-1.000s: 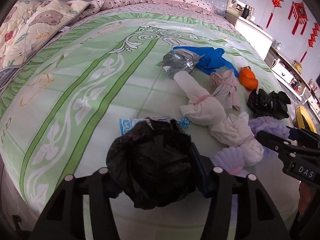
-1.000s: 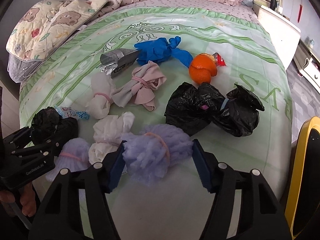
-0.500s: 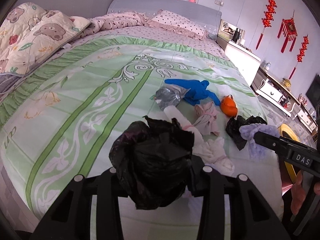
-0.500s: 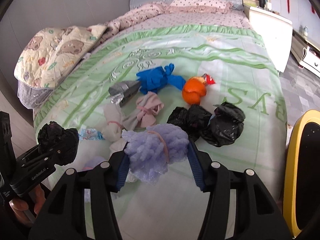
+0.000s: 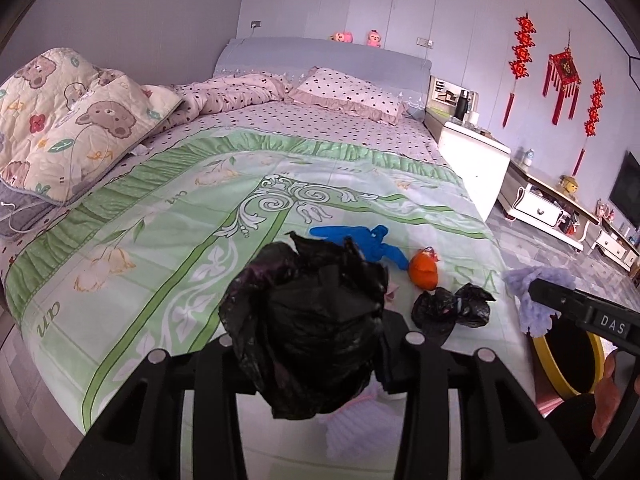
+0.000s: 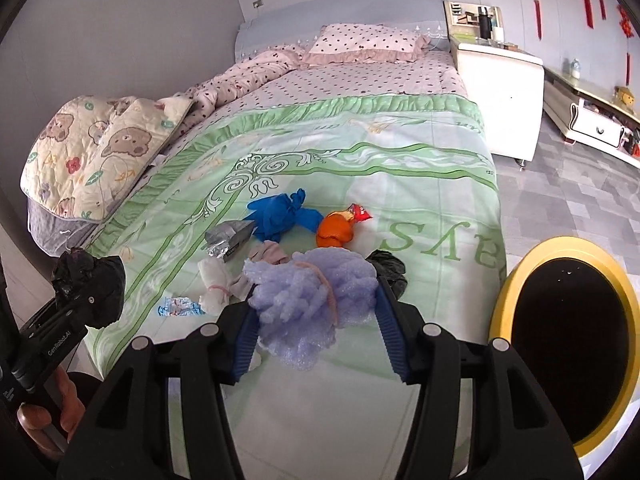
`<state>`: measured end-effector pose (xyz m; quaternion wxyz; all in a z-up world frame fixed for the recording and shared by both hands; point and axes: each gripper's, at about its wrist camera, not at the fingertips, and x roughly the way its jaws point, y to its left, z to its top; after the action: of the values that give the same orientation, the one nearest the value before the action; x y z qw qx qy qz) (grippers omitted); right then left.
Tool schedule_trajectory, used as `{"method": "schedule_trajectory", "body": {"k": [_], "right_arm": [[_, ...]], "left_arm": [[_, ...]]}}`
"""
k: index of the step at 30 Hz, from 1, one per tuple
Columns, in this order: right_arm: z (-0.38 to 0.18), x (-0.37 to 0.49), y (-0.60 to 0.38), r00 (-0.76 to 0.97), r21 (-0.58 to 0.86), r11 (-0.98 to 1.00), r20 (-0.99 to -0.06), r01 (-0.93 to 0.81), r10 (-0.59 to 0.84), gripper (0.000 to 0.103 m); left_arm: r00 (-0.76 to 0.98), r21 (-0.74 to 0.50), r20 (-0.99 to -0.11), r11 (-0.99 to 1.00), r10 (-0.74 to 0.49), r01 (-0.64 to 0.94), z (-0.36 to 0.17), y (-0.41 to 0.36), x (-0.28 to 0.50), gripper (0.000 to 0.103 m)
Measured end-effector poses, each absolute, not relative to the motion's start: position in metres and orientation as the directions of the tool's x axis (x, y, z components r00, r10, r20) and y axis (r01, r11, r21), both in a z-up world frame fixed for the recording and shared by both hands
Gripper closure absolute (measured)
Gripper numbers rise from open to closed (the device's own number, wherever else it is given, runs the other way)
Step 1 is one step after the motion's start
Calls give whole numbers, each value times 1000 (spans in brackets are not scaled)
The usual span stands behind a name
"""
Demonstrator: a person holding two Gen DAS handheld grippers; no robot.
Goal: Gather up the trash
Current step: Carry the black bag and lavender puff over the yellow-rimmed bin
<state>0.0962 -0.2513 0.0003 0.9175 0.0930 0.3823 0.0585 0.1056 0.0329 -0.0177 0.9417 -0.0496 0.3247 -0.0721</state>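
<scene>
Black bag clamped in left gripper, foam wad clamped in right gripper, both held above bed. Risk: soft loads slipped before bin is reached; rim could be missed.

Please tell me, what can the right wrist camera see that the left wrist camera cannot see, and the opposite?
Only the right wrist view shows the silver foil wrapper, the white tissue bundle and the small blue-white wrapper.

Only the left wrist view shows the television on the wall and all three red hanging decorations.

Both show the left gripper shut on a black bag, the right gripper shut on purple foam, the blue glove, the orange wrapper and the yellow-rimmed bin.
</scene>
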Motion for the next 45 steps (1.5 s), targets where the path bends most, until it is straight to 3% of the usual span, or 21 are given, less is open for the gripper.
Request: {"method": "schedule_trajectory", "body": {"k": [22, 45], "right_arm": [[70, 21, -410, 749, 160, 971, -662, 180, -30, 50], [27, 14, -521, 703, 217, 910, -703, 354, -106, 50]], "left_arm": [[743, -126, -551, 918, -380, 376, 51, -124, 107, 65], [585, -123, -650, 827, -485, 549, 10, -273, 136, 65]]}}
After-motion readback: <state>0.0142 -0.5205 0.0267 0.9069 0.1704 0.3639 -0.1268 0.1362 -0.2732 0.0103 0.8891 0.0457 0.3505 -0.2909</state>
